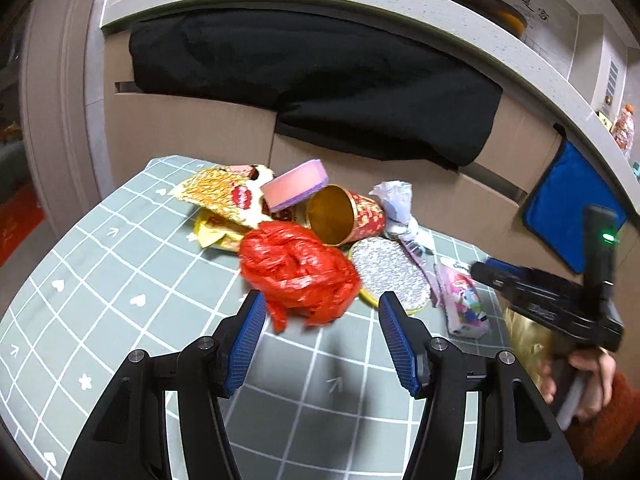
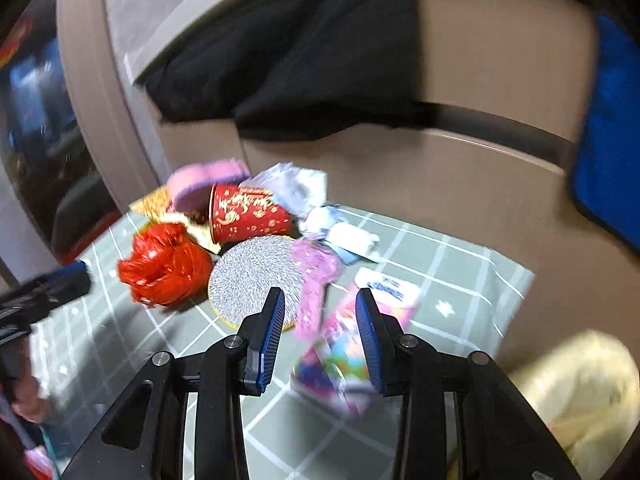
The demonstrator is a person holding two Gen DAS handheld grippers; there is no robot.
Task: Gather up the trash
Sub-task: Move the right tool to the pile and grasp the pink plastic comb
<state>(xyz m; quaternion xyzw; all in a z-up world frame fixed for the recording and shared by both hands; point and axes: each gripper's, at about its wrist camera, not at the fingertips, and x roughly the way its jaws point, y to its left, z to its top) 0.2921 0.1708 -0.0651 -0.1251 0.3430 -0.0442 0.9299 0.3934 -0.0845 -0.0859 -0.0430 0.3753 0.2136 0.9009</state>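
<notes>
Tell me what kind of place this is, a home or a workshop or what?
Most likely a home, perhaps a kitchen or dining corner. A small table with a green grid tablecloth holds household litter such as a red paper cup and a crumpled red plastic bag. Behind it stands a beige cabinet with a black cloth draped over it.

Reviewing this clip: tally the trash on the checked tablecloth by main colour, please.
Red: 2, plastic bag, paper cup
Pink: 3, sponge, tissue pack, wrapper
Silver: 1, round disc
Yellow: 1, snack packet
White: 1, crumpled paper
Total: 8
</notes>
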